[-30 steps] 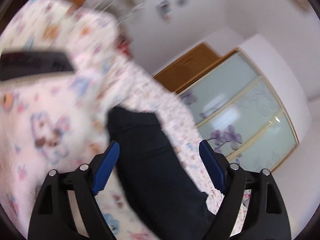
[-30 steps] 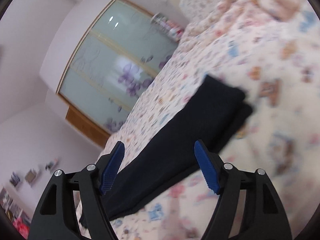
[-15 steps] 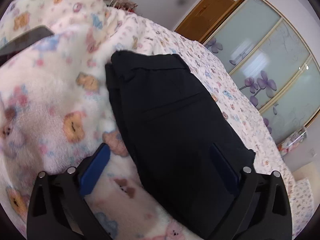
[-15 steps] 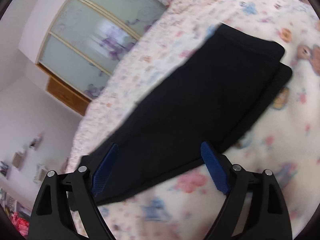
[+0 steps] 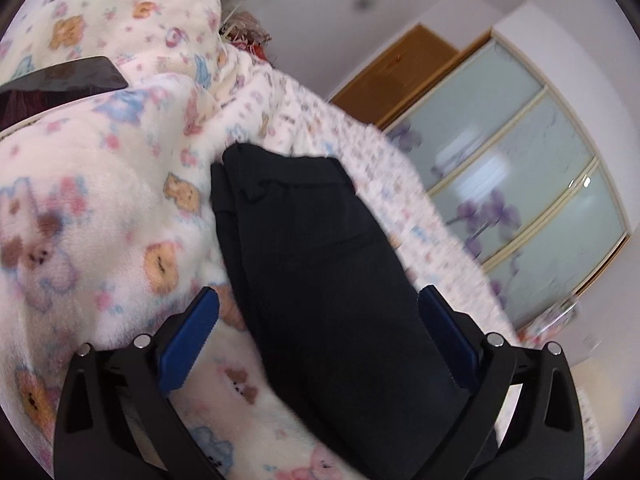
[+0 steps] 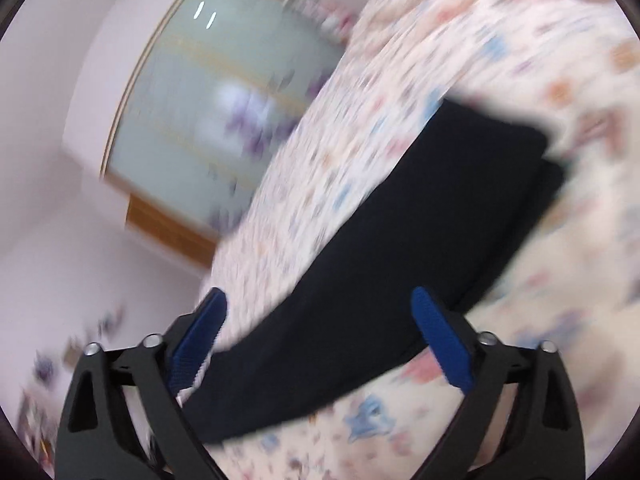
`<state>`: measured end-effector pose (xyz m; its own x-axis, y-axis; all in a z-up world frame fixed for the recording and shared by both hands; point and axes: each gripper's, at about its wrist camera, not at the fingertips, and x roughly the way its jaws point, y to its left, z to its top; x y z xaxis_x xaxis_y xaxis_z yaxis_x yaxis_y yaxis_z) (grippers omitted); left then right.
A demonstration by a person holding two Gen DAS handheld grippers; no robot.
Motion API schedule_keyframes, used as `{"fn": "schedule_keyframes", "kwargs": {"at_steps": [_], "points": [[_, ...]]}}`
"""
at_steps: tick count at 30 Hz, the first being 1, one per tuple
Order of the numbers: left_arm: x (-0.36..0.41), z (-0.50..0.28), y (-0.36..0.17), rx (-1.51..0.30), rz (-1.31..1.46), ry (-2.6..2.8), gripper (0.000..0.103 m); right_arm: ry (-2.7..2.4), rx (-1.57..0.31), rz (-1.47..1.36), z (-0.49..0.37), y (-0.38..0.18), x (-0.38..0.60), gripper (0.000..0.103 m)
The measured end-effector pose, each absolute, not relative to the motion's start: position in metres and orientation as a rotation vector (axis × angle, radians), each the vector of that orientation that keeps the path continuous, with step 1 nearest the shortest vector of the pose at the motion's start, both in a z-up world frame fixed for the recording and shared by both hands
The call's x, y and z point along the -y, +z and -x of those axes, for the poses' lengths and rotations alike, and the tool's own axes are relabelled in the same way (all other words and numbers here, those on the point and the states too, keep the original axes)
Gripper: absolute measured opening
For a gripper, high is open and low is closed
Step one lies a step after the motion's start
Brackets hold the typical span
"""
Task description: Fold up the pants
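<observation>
Pants are lying on the bed, dark and already doubled lengthwise into one long strip on the teddy-print blanket, and you are looking down that strip from both ends. Your left gripper is hovering at one end, where the cloth is running away from it toward the stitched waistband end near the heaped blanket — the long axis is lying almost straight ahead of this gripper. Its jaws are standing wide, nothing pinched; the blue pads are straddling the strip's width without pressing on it. Your right gripper is facing the strip at a slant, so the pants are stretching from between its fingers up and away to the right, ending in a squared, layered edge. That gripper is released as well, its pads apart with cloth showing between them but not clamped. The right wrist view is smeared, so I cannot tell how close those pads are sitting to the fabric. Judging from this, each hand is nearer its own end, and the coming fold is turning on one thing — carrying one short end along the long axis onto the other.
</observation>
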<state>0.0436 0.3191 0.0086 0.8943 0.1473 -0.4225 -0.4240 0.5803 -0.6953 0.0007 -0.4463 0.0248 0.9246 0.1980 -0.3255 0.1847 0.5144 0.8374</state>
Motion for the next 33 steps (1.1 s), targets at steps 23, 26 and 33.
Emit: {"fn": "schedule_keyframes", "kwargs": {"at_steps": [23,26,33], "points": [[-0.318,-0.048,0.007,-0.364,0.884,0.34,0.101,-0.409,-0.514,-1.15,0.003,-0.012,0.502,0.049],[-0.319,-0.048,0.007,-0.365,0.884,0.341,0.101,-0.498,-0.414,-1.071,0.027,0.002,0.491,0.05],[-0.32,-0.05,0.005,-0.373,0.878,0.342,0.101,-0.356,-0.433,-1.115,0.009,-0.009,0.505,0.05]]}}
